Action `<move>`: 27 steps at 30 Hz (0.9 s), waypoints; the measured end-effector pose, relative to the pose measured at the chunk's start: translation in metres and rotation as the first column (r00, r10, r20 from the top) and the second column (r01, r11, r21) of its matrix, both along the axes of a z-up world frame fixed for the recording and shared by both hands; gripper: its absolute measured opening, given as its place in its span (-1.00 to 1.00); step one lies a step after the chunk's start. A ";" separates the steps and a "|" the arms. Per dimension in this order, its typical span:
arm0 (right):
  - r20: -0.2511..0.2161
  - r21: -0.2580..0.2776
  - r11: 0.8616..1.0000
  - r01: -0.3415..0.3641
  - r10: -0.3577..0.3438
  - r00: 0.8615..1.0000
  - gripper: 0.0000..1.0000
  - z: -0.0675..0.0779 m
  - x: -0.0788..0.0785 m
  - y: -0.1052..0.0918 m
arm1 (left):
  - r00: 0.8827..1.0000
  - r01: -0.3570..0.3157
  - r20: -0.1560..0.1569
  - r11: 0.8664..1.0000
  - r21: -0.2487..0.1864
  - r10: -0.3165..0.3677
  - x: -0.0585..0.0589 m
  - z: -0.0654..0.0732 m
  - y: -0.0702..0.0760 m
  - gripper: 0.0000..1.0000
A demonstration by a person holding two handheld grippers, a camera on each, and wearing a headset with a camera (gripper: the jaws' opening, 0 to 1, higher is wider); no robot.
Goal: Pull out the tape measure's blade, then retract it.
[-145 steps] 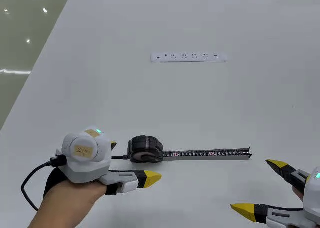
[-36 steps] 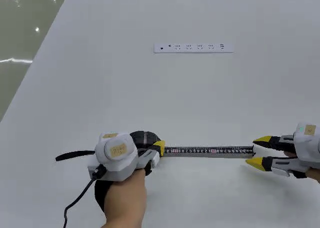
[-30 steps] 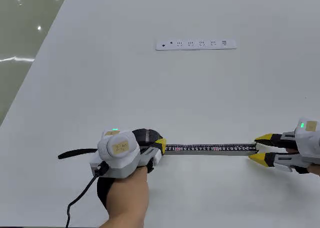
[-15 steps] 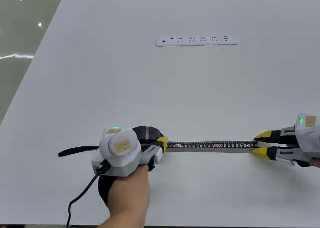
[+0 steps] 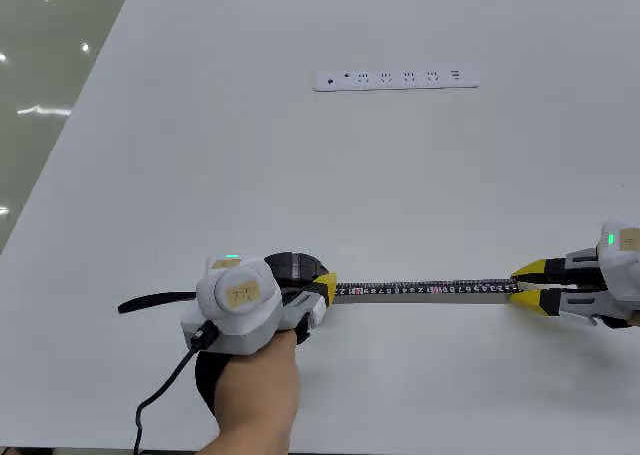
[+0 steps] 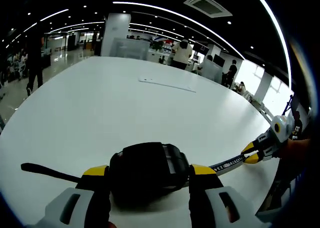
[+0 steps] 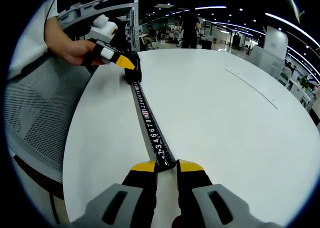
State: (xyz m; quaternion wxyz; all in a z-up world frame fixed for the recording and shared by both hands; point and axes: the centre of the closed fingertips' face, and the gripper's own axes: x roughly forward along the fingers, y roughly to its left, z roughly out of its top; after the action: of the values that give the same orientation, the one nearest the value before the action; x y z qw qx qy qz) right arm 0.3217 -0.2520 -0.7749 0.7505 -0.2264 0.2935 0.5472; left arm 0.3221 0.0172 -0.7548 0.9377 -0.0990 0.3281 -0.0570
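White workbench [image 5: 300,165]: broad bare top lay open between the far power strip [image 5: 396,79] and the work, which ran close along the near edge, the left edge slanting away well clear. Black tape measure case [image 5: 295,269] sat flat on the top, clamped side to side in the left gripper [image 6: 149,172], with its wrist strap [image 5: 155,301] trailing left. The blade [image 5: 425,289] lay drawn out rightward along the surface, with the right gripper [image 5: 527,286] narrowed onto its tip, well apart from the left.
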 end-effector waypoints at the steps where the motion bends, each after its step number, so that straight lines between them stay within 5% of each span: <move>1: 0.002 0.000 1.000 0.001 -0.001 1.000 -0.79 0.000 -0.002 0.000 | 1.000 0.001 0.000 1.000 0.000 -0.001 0.000 0.000 0.000 0.20; 20: 0.010 0.030 0.996 0.080 -0.080 0.997 -0.80 0.000 -0.013 -0.002 | 1.000 -0.004 0.011 1.000 0.006 0.004 -0.003 0.001 0.000 0.19; 27: 0.025 0.009 0.997 0.070 -0.070 0.997 -0.82 -0.001 -0.010 -0.004 | 0.999 0.030 -0.028 0.999 0.030 -0.029 -0.002 -0.001 -0.001 0.16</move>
State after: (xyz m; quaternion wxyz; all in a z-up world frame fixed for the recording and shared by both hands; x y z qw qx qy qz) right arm 0.3116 -0.2557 -0.7758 0.7739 -0.2198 0.2893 0.5187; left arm 0.3198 0.0166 -0.7563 0.9335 -0.0808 0.3433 -0.0643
